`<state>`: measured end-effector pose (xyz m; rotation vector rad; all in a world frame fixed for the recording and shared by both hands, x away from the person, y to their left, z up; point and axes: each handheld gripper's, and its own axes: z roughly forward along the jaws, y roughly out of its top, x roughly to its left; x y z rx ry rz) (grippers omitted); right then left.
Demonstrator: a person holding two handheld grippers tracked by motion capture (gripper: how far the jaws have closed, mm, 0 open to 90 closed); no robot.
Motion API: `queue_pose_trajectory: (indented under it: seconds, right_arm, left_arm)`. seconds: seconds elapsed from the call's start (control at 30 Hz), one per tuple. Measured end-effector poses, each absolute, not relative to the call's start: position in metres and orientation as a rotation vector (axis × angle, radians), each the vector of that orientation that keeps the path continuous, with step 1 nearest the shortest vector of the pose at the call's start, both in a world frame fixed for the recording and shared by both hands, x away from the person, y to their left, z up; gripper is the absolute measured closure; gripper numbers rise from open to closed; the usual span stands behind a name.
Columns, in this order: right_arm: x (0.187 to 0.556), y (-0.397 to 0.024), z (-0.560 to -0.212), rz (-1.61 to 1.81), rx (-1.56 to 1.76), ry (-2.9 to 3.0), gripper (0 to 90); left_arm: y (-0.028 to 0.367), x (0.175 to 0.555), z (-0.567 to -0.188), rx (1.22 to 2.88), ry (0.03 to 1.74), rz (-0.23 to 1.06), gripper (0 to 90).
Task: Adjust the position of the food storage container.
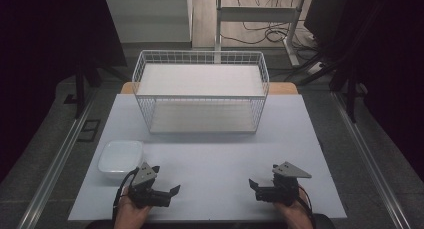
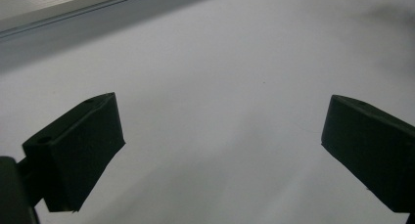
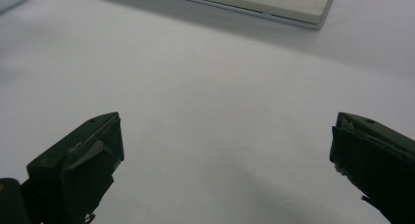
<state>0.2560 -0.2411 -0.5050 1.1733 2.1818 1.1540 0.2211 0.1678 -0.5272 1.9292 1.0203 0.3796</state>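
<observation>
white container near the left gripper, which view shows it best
The high view: the white container lies whole on the table, just beyond the left gripper, rim and rounded corners clear. The right gripper view has only a pale blurred corner at its top left edge, possibly the container. The left gripper view looks across bare table between its open jaws.

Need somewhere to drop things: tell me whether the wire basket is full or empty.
Empty: through the wire basket mesh, only its bare pale floor shows in the high view.

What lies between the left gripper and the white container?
Nothing: in the high view the left gripper sits just below the white container, with bare table between.
</observation>
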Motion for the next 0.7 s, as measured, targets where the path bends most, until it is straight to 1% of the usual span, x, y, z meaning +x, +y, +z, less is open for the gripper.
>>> queue_pose_trajectory:
  seconds: [0.2,0.47,0.63,0.7]
  right_arm:
    - [0.255,-0.240,-0.507,1.139,1.120,2.221,0.0]
    - [0.260,-0.237,-0.507,1.150,1.152,2.245,0.0]
    - [0.272,-0.227,-0.504,1.125,1.139,2.299,0.0]
    - [0.285,-0.221,-0.500,1.094,1.108,2.327,0.0]
  left_arm:
    - [0.171,0.220,-0.526,1.915,1.015,0.381,2.1]
    - [0.170,0.219,-0.523,1.931,0.994,0.412,2.0]
    - [0.172,0.220,-0.522,1.932,1.003,0.416,1.7]
    - [0.173,0.221,-0.521,1.933,1.016,0.415,1.3]
